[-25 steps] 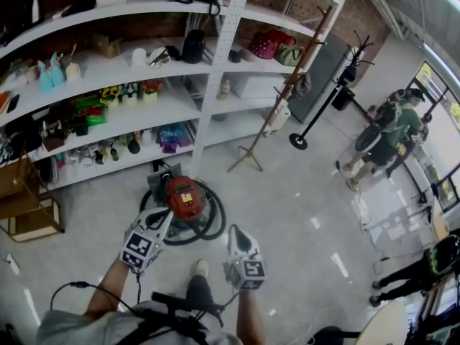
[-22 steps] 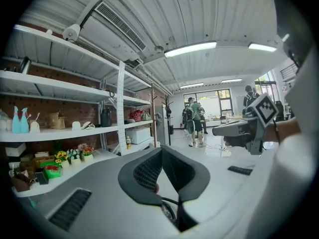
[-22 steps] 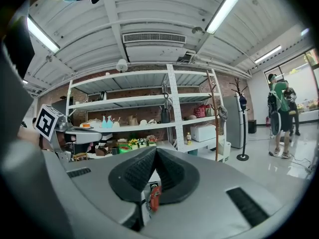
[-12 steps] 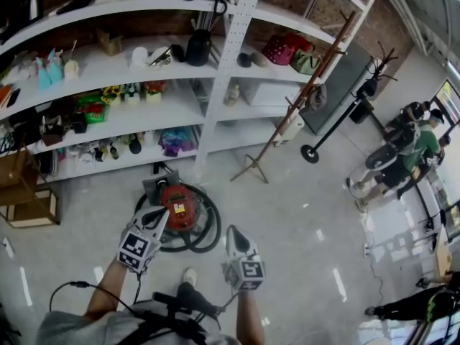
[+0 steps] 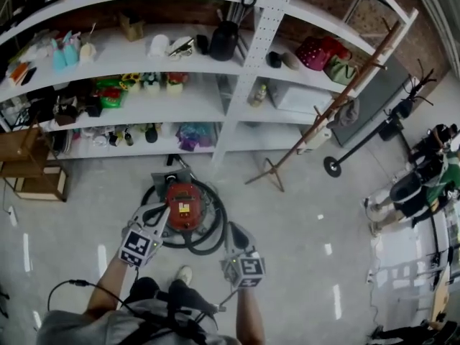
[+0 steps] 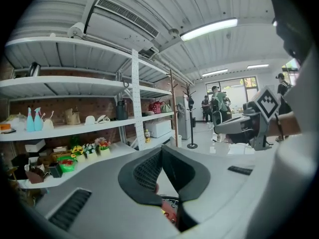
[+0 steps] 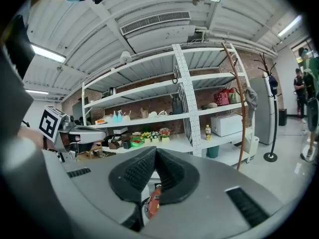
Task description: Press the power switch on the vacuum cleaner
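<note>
Now the red vacuum cleaner sits on the floor, just in front of the big white shelf. Its black hose curls around it. My left gripper is at its near left side, jaws pressed together on nothing; I cannot tell if it touches. My right gripper hangs to the right, pressed together and empty too.

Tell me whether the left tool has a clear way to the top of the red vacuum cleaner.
Probably yes. The left tool, jaws shut and empty, hangs right by the red vacuum cleaner with nothing between them; the hose coils round its base only.
</note>
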Demonstrator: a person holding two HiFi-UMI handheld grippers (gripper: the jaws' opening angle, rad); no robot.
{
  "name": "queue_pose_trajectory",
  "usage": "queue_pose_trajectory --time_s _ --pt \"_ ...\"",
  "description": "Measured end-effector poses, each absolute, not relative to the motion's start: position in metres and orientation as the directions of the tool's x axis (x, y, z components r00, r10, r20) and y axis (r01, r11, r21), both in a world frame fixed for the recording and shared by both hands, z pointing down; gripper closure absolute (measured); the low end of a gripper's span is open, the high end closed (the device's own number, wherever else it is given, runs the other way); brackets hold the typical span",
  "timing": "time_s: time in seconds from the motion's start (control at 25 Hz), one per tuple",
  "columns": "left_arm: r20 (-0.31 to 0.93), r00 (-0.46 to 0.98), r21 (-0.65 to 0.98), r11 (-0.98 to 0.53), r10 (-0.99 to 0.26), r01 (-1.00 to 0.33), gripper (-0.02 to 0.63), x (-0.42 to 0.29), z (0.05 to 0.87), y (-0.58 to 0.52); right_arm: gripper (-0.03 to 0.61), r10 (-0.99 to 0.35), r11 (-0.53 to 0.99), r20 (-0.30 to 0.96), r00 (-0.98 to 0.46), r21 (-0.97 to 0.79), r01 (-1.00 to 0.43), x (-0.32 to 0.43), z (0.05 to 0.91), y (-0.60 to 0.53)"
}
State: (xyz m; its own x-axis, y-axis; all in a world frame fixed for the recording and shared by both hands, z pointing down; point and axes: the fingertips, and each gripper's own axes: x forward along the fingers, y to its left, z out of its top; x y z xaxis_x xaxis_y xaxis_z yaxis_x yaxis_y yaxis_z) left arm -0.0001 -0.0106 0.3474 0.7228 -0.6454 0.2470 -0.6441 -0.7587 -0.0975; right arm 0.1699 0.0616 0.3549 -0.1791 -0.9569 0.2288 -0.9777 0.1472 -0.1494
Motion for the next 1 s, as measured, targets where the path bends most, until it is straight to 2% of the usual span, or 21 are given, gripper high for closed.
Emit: queue_pose_trajectory --time_s 0.4,0.72,1.0 --pt "0.252 0.631 -0.066 -0.663 -0.734 -0.745 0.607 -0.019 0.350 -0.039 0.566 -0.918 0.299 0.232 -0.323 -0.131 -0.945 0.160 0.360 0.005" --pt "0.274 0.596 -0.037 -0.628 -0.755 -0.777 0.607 -0.044 0.363 -0.064 0.566 -0.886 0.347 0.280 -0.370 -0.128 -0.929 0.136 0.374 -0.025" --pt "0.308 0.605 -0.019 -0.641 -0.734 -0.767 0.607 -0.046 0.386 -0.083 0.566 -0.882 0.330 0.299 -0.364 -0.159 -0.930 0.126 0.391 -0.043"
